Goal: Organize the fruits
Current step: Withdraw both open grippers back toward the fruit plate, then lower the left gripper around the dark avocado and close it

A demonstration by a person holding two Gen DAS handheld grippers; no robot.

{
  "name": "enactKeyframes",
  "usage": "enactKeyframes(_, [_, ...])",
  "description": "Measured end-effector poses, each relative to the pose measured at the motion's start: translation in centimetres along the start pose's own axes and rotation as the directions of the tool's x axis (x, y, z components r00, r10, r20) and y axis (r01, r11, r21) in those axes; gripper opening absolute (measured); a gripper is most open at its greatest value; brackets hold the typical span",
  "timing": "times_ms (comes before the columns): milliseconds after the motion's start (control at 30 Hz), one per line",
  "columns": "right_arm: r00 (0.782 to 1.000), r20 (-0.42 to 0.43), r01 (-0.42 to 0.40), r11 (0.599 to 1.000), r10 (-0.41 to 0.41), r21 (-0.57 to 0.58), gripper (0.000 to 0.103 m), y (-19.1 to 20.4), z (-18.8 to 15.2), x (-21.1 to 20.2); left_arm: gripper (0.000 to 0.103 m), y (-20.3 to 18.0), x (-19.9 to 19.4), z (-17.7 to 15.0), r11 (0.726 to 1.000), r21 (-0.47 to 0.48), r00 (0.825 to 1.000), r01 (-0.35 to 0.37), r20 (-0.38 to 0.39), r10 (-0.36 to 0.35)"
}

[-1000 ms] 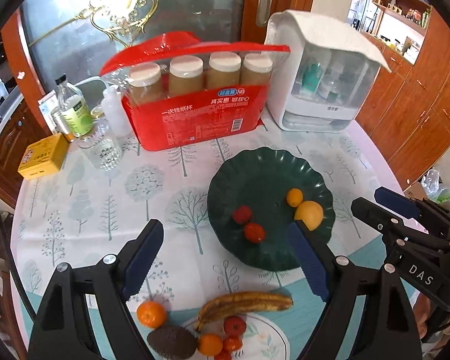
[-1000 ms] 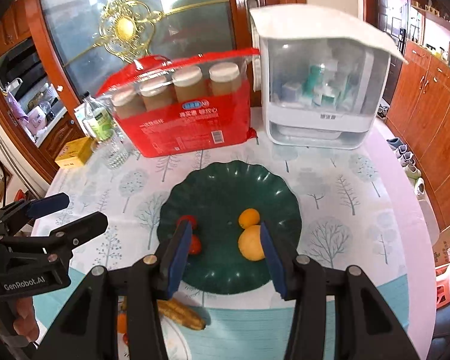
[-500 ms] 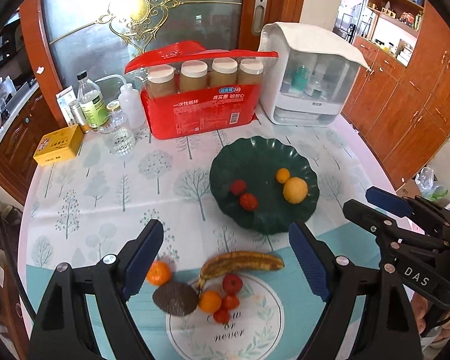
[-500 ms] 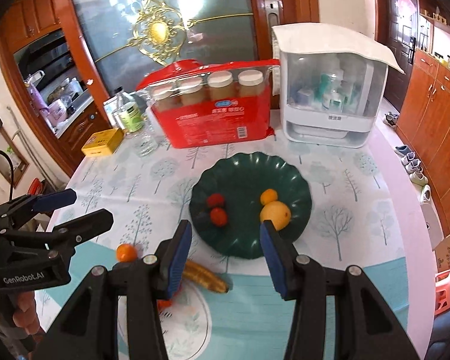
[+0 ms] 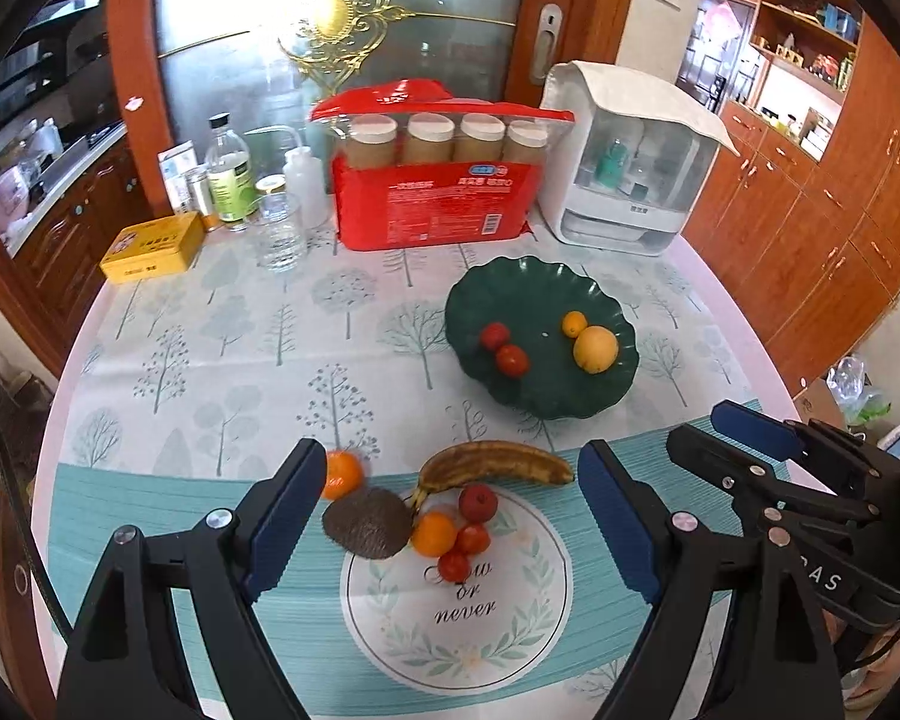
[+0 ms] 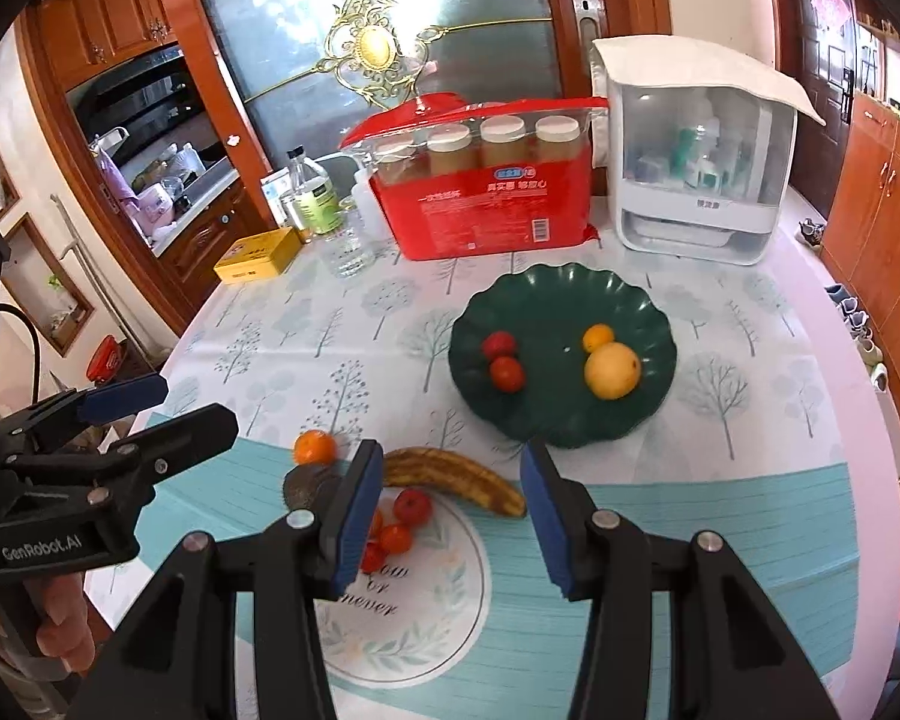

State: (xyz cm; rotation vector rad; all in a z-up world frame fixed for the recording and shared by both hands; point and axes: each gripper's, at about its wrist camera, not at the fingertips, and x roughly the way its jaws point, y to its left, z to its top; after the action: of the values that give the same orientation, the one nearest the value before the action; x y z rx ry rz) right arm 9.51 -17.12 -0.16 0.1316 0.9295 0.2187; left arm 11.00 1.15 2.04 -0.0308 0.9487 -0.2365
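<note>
Pulled back from scalloped dark-green plate point(image 5: 540, 300), loose fruit now central | left tongs point(image 5: 450, 516) wide, right tongs point(image 6: 450, 510) narrower, both empty | spotted brown banana point(image 5: 498, 463) on tabletop, awaiting pickup.

L tongs point(image 5: 450, 510) | R tongs point(image 6: 450, 510) | both pulled back from plate point(image 5: 615, 324)
</note>
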Motion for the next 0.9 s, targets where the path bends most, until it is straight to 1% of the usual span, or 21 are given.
enactKeyframes(167, [1.0,0.011,-0.004,1.0,0.005,-0.02,0.048,1.0,-1.1,-0.6,0.085,1.1,-0.6,-1.6,0.999,-0.04,1.0,-0.002,0.006,0.002])
enactKeyframes(400, [1.0,0.008,-0.003,0.999,0.004,-0.053,0.048,2.1,-2.6,-0.3,0.085,3.0,-1.0,-4.2,0.997,-0.062,0.998,-0.053,0.01,0.054])
enactKeyframes(600, [0.999,-0.034,0.0,0.998,-0.002,-0.065,0.048,2.1,-3.9,1.7,0.085,5.2,0.5,-6.7,0.993,-0.09,0.996,-0.08,-0.036,0.077])
enactKeyframes(733, [0.997,-0.071,0.002,0.998,-0.007,-0.068,0.048,2.2,-5.1,3.3,0.085,6.3,2.4,-8.3,0.99,-0.114,0.993,-0.082,-0.089,0.072])
enactKeyframes(900, [0.993,-0.115,-0.01,0.996,0.001,-0.086,0.048,2.6,-6.1,5.3,0.085,7.2,4.7,-9.3,0.988,-0.13,0.989,-0.078,-0.137,0.06])
